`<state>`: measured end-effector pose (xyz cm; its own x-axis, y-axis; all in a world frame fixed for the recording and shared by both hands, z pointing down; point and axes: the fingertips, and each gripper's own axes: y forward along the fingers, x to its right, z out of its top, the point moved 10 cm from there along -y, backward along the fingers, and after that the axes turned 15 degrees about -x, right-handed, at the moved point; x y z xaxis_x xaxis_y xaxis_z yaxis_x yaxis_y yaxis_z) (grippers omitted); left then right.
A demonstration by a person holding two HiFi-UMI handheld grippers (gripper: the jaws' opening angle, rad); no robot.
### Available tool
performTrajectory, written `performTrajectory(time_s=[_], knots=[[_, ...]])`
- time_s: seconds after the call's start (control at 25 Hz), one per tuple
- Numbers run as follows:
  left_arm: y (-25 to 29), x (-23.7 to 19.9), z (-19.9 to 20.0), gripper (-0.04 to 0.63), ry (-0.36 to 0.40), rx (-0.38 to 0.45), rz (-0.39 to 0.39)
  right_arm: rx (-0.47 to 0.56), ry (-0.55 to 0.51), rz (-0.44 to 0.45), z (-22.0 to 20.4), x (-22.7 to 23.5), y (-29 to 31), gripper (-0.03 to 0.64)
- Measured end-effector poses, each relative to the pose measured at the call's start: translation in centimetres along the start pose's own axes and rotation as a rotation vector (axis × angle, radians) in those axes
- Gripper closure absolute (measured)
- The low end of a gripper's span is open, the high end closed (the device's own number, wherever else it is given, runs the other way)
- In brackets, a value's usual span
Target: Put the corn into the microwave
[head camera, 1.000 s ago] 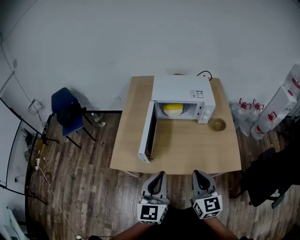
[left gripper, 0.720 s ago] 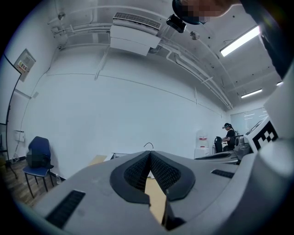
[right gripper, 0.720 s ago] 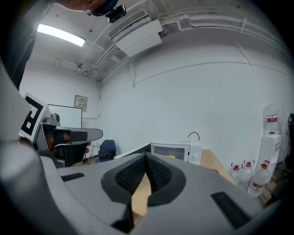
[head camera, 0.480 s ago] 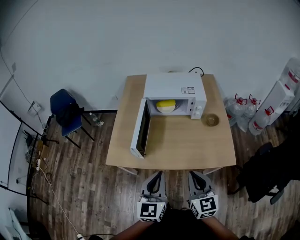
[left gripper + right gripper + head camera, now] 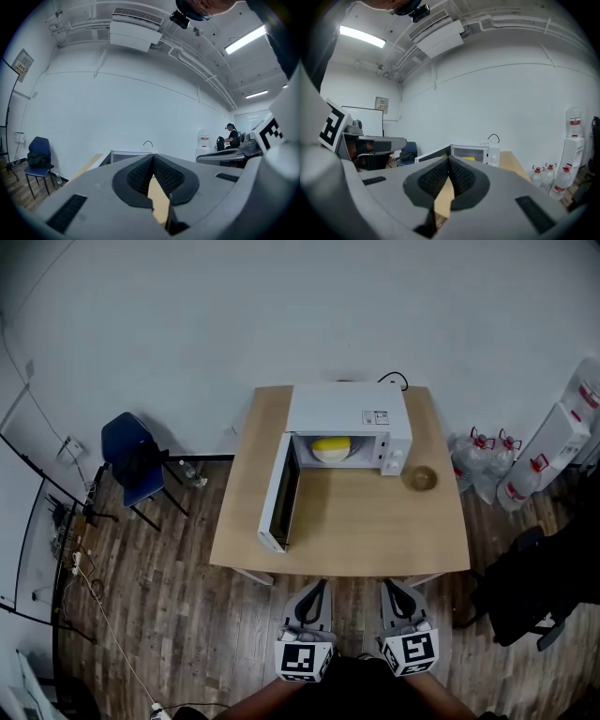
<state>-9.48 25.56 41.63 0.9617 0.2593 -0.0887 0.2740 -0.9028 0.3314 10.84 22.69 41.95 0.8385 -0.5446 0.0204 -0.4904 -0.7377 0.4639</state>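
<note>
Pale wooden bench [image 5: 375, 531] carries a white microwave oven [image 5: 347, 413] with its door [image 5: 278, 493] swung open; the yellow corn [image 5: 330, 448] sits inside. Left hand-held gripper [image 5: 320, 585] and right hand-held gripper [image 5: 390, 585] hover short of the bench, jaws together, empty. Risk: a careless push could slam the door.

Cool, even light from long white ceiling strip lamps [image 5: 246, 40] filled the room, leaving the plain white wall [image 5: 281, 315] flat and nearly shadowless in the head view. The dark wood-plank floor [image 5: 159, 615] dimmed toward that view's edges. Fisheye lenses bowed straight lines and blackened the corners of both gripper views. One lamp flared to pure white in the right gripper view. The grey left gripper [image 5: 153, 155] and grey right gripper [image 5: 449, 158] loomed soft and slightly out of focus close to their lenses, while the room beyond stayed sharp.
</note>
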Motion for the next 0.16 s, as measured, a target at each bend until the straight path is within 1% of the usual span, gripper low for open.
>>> performTrajectory(time_s=[0.16], knots=[[0.45,-0.12,-0.12,0.581,-0.01,-0.002,-0.004,-0.011,-0.004,-0.005,0.07,0.07,0.43,0.56]])
